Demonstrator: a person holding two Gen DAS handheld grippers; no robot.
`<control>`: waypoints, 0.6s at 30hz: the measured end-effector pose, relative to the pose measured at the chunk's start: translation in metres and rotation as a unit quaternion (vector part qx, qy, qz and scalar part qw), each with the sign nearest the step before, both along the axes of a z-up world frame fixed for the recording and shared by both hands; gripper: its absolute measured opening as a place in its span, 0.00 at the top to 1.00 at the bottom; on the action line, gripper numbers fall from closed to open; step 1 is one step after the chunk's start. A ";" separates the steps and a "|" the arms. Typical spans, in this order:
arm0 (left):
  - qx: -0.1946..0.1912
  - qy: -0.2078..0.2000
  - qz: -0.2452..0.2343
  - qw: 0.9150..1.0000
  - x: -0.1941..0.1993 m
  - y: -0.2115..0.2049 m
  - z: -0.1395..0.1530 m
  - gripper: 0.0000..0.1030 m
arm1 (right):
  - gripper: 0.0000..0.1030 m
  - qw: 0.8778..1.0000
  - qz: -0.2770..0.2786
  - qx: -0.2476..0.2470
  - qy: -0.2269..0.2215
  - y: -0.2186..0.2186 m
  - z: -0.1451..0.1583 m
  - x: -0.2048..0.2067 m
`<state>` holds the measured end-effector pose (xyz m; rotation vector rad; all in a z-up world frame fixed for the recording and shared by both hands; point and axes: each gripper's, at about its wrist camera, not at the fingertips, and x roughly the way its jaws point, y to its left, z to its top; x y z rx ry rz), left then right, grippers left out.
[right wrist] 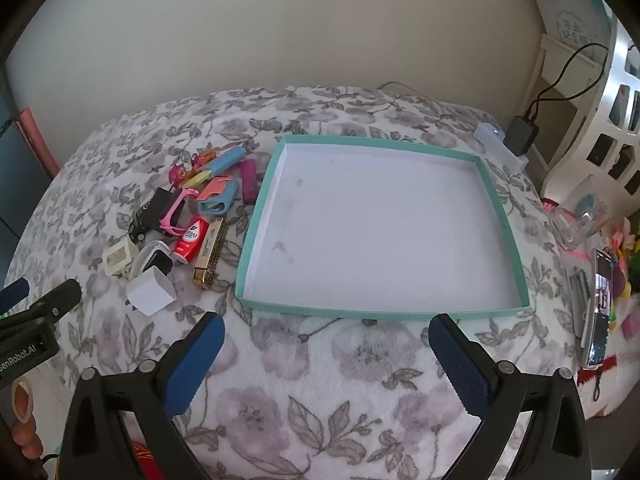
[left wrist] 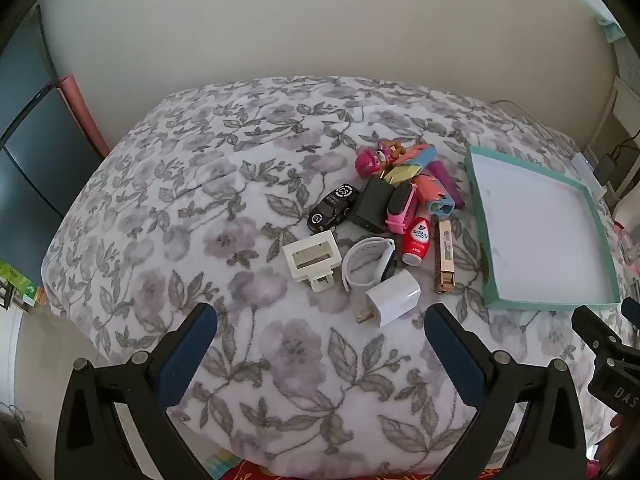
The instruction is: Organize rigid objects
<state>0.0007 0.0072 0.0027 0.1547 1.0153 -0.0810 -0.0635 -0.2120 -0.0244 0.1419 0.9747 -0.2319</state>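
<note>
Hovering over the bed (left wrist: 168,200), left hand-held gripper (left wrist: 320,344) and right hand-held gripper (right wrist: 326,350) both gape wide, holding nothing.
Left view shows the object pile (left wrist: 384,220) whole, white charger (left wrist: 394,297) nearest, teal tray (left wrist: 538,304) cropped; right view shows the tray (right wrist: 256,220) entire, bare inside, pile (right wrist: 188,220) just beside it.

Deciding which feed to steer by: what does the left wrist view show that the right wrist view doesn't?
Left only: the dark cabinet at far left, and the toy car seen whole. Right only: the tray's full rim, the white shelf, the phone. Both: the object pile with the white charger, the tray, the floral blanket, and each other's gripper at the frame edge; both grippers open, holding nothing.
</note>
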 end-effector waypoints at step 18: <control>0.003 0.005 0.011 1.000 0.001 0.003 -0.002 0.00 | 0.00 1.000 -0.001 0.000 0.002 0.000 -0.002 0.000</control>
